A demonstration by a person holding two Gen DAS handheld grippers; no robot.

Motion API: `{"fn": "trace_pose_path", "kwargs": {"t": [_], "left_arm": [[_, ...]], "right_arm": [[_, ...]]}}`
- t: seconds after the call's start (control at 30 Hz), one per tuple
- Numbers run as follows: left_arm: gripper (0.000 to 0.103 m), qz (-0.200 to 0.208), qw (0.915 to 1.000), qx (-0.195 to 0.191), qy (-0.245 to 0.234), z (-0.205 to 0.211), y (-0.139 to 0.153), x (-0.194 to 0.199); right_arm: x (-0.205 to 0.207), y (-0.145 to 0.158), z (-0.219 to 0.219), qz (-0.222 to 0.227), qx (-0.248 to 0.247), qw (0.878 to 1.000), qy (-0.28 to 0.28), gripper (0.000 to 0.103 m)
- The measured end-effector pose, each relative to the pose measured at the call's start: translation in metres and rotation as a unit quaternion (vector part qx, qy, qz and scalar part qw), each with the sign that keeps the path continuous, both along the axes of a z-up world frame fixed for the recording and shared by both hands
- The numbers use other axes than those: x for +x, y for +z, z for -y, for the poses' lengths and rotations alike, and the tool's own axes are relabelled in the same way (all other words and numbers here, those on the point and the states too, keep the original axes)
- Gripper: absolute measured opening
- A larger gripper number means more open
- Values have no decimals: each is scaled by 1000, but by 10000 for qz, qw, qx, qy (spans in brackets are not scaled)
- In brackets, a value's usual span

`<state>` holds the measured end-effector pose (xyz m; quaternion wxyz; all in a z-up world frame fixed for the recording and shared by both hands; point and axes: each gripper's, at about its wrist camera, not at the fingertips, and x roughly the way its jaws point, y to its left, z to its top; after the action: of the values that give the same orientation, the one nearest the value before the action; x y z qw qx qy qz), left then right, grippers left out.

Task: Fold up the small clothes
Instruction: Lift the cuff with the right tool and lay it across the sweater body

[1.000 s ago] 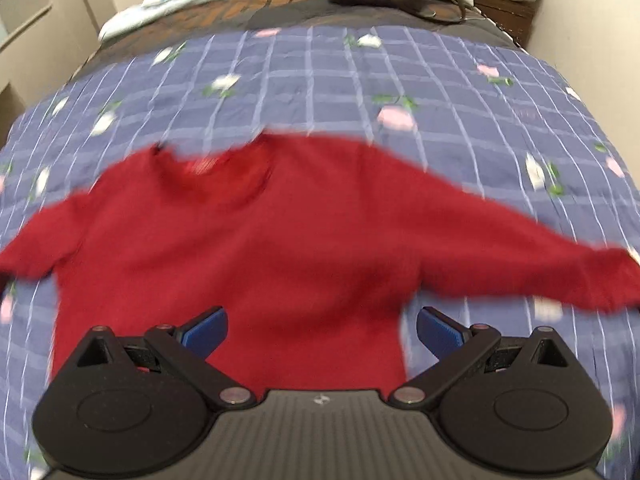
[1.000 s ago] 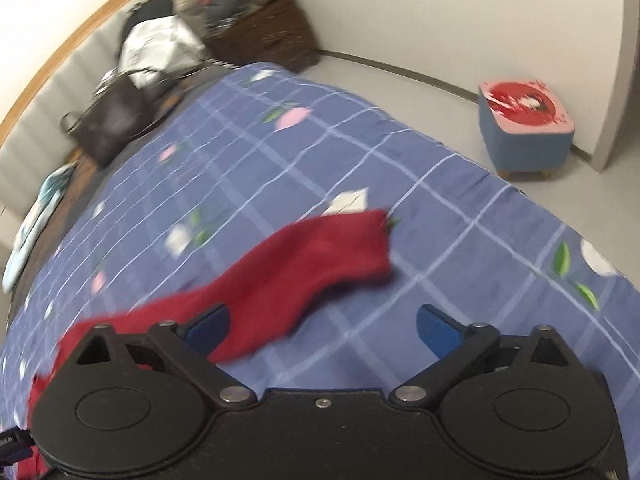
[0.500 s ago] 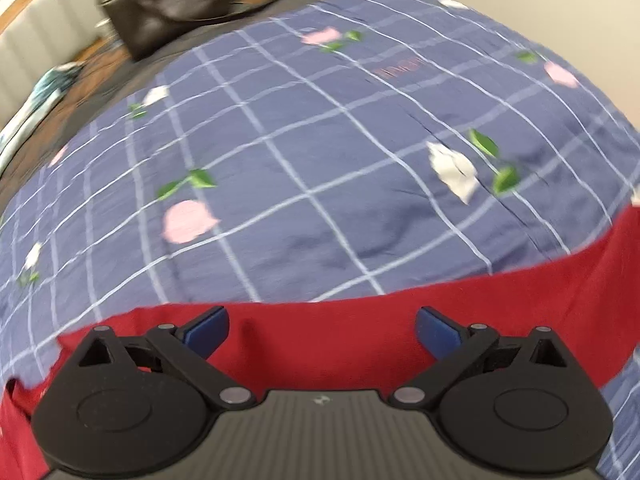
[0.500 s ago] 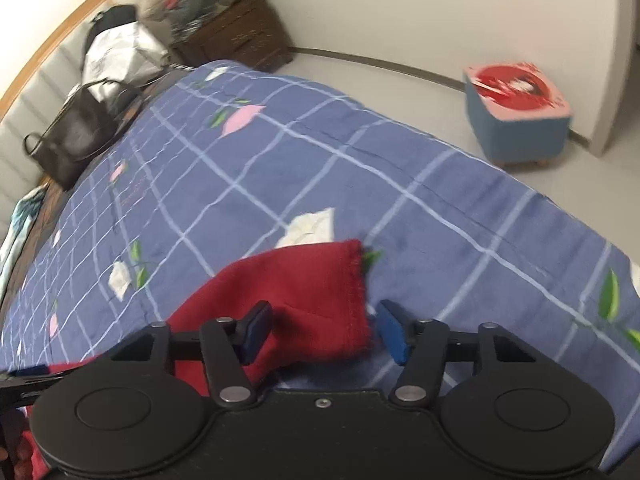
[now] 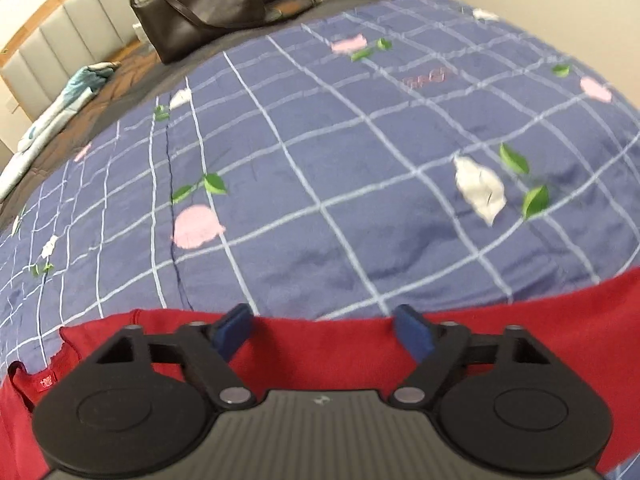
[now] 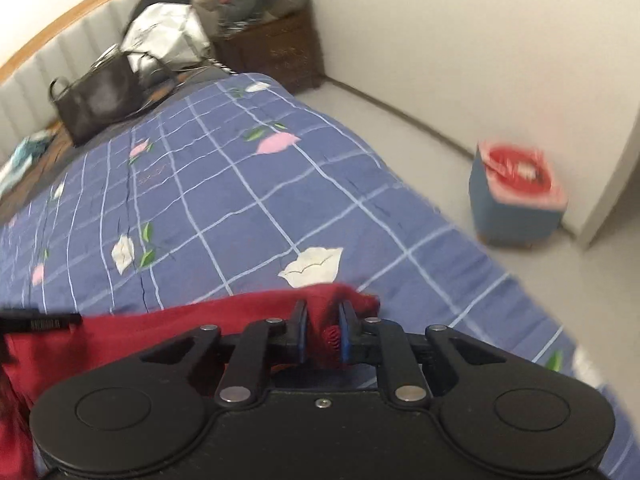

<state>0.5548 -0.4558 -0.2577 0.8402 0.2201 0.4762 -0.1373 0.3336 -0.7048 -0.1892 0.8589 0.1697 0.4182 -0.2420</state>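
Note:
A red sweater (image 5: 328,352) lies spread on the blue checked bedspread (image 5: 340,168). My left gripper (image 5: 325,330) is open, low over the sweater's shoulder edge, with its blue fingertips astride the cloth near where the sleeve begins. The neck opening with its label (image 5: 47,382) shows at the lower left. In the right wrist view my right gripper (image 6: 323,330) is shut on the cuff end of the red sleeve (image 6: 180,324), which bunches between the pads.
A dark handbag (image 5: 200,12) and a pale folded cloth (image 5: 60,104) lie at the bed's far end. Beyond the bed's right edge are bare floor, a blue stool with a red top (image 6: 516,196), and a wooden cabinet piled with bags (image 6: 268,48).
My right gripper closed on the sleeve cuff, which it only straddled before. My left gripper moved from the sweater's hem up to its shoulder edge and narrowed slightly, still open.

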Motion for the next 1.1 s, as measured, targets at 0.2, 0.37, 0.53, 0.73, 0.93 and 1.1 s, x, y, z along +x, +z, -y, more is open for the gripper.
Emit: {"fn": "trace_pose_path", "kwargs": {"t": [0.2, 0.37, 0.53, 0.73, 0.93, 1.1], "left_arm": [[87, -16, 10000, -75, 27, 2, 7, -4], [98, -120, 9992, -366, 76, -14, 21, -20], [101, -512, 9972, -358, 408, -32, 17, -37], [100, -719, 9936, -411, 770, -56, 24, -51], [101, -721, 9847, -942, 1273, -106, 61, -54], [101, -726, 9731, -1233, 1807, -166, 86, -47]], "right_arm": [[-14, -29, 11, -394, 555, 9974, -225, 35], [-36, -22, 20, 78, 1097, 9917, -661, 68], [-44, -30, 40, 271, 1856, 9695, -1576, 68], [-30, -23, 31, 194, 1712, 9692, -1759, 13], [-7, 21, 3, 473, 1191, 9851, -1150, 9], [27, 68, -42, 805, 940, 9916, -385, 8]]}}
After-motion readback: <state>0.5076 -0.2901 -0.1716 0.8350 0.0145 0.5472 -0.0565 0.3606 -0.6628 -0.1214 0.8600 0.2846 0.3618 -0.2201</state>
